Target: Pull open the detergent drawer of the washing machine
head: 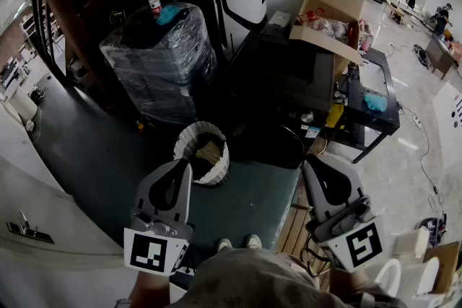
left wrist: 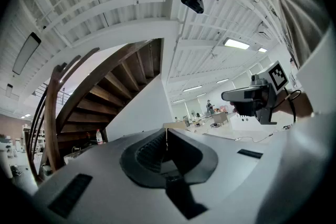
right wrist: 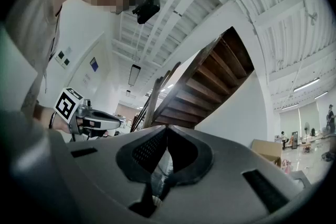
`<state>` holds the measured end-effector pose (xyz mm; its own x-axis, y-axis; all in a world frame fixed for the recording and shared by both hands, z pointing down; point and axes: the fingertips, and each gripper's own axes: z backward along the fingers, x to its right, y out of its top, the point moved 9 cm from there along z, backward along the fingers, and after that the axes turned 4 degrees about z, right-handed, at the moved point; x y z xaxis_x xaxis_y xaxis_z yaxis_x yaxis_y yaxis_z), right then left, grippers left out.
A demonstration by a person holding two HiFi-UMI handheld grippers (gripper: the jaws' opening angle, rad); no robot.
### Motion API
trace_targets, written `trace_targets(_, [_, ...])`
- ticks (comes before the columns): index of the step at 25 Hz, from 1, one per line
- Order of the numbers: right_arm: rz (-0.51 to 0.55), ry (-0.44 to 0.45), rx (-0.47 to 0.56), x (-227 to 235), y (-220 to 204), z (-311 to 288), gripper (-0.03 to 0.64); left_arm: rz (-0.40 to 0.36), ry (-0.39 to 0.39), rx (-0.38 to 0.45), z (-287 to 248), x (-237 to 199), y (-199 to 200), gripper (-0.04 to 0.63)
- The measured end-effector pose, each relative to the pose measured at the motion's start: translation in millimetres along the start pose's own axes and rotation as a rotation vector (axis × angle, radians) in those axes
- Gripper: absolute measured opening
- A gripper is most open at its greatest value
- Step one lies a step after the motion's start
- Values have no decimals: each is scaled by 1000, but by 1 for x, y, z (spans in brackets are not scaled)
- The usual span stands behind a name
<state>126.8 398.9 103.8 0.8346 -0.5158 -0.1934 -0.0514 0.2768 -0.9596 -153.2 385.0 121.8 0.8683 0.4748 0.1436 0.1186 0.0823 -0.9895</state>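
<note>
The left gripper (head: 182, 164) and right gripper (head: 310, 164) are grey (black-and-white square markers (head: 155, 254) on each). Ribbed basket (head: 189, 135) white, floor mat (head: 101, 155) dark green, staircase (left wrist: 106, 93) brown.

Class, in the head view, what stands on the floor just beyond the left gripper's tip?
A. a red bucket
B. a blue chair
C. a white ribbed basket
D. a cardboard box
C: the white ribbed basket stands open-topped on the dark floor, right beside the left gripper.
</note>
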Motion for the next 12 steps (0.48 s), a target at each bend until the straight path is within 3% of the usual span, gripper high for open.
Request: trace_targets(12, [-18, 29, -1, 19, -12, 3, 32, 13, -12, -16, -12, 11, -2, 23])
